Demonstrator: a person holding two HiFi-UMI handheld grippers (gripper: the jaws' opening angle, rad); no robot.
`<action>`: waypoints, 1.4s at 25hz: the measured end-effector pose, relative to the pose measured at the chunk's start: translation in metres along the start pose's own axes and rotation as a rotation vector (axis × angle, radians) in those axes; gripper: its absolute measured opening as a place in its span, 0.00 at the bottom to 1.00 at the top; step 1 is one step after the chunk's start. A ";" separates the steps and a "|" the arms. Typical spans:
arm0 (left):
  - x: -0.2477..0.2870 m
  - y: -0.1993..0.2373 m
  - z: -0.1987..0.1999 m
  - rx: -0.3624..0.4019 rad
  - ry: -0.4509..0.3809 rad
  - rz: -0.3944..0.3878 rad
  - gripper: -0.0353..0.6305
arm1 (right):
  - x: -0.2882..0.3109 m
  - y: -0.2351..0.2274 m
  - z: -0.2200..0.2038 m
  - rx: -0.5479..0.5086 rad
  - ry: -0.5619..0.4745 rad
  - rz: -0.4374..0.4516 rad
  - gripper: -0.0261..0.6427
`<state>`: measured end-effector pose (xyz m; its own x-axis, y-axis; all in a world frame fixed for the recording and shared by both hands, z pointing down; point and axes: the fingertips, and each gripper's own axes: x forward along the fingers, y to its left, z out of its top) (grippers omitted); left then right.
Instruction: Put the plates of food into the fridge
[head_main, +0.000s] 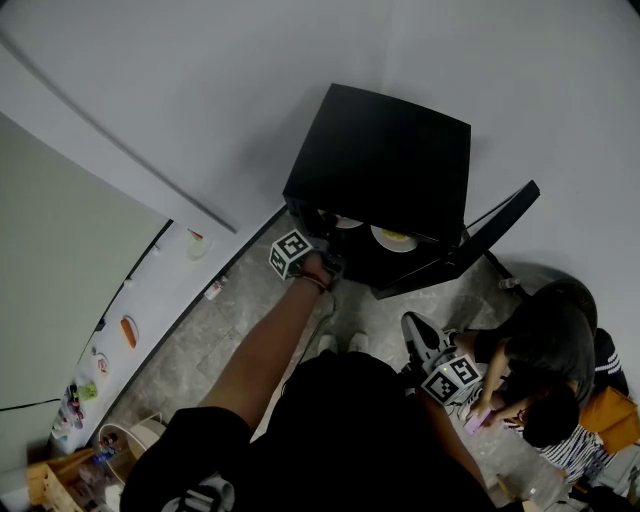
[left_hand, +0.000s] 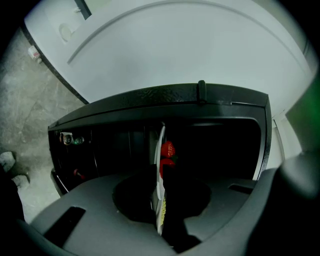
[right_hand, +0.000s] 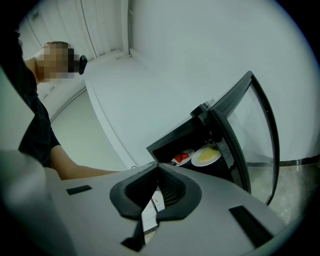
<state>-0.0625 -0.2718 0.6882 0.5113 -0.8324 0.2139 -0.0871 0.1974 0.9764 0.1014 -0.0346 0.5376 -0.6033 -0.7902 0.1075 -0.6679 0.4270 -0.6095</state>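
The black fridge (head_main: 385, 165) stands on the floor with its door (head_main: 495, 235) swung open to the right. My left gripper (head_main: 333, 262) reaches into the opening. In the left gripper view it (left_hand: 160, 175) is shut on the rim of a white plate (left_hand: 160, 142) with strawberries (left_hand: 167, 150), seen edge-on inside the dark fridge. A second plate with yellow food (head_main: 394, 238) sits to its right on the same shelf. My right gripper (head_main: 412, 325) hangs back, low near my body, shut (right_hand: 157, 166) with nothing held. From there both plates, strawberries (right_hand: 181, 157) and yellow food (right_hand: 206, 156), show inside.
A person (head_main: 545, 345) crouches on the floor right of the fridge, close to my right gripper. The open door (right_hand: 250, 135) sticks out toward them. A white counter (head_main: 150, 300) along the left carries small food items. A basket (head_main: 130, 440) stands at bottom left.
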 end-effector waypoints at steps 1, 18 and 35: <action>-0.001 -0.001 0.000 -0.002 -0.003 -0.002 0.11 | 0.000 0.000 0.000 -0.002 0.002 0.001 0.08; -0.024 0.002 -0.007 -0.016 0.002 -0.013 0.25 | 0.000 0.004 -0.007 0.015 0.017 0.034 0.08; -0.090 -0.006 -0.060 0.144 0.131 -0.043 0.09 | 0.002 0.019 -0.015 0.023 0.028 0.106 0.08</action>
<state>-0.0570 -0.1671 0.6617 0.6231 -0.7622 0.1758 -0.1792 0.0797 0.9806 0.0811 -0.0210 0.5384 -0.6825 -0.7282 0.0629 -0.5893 0.4974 -0.6366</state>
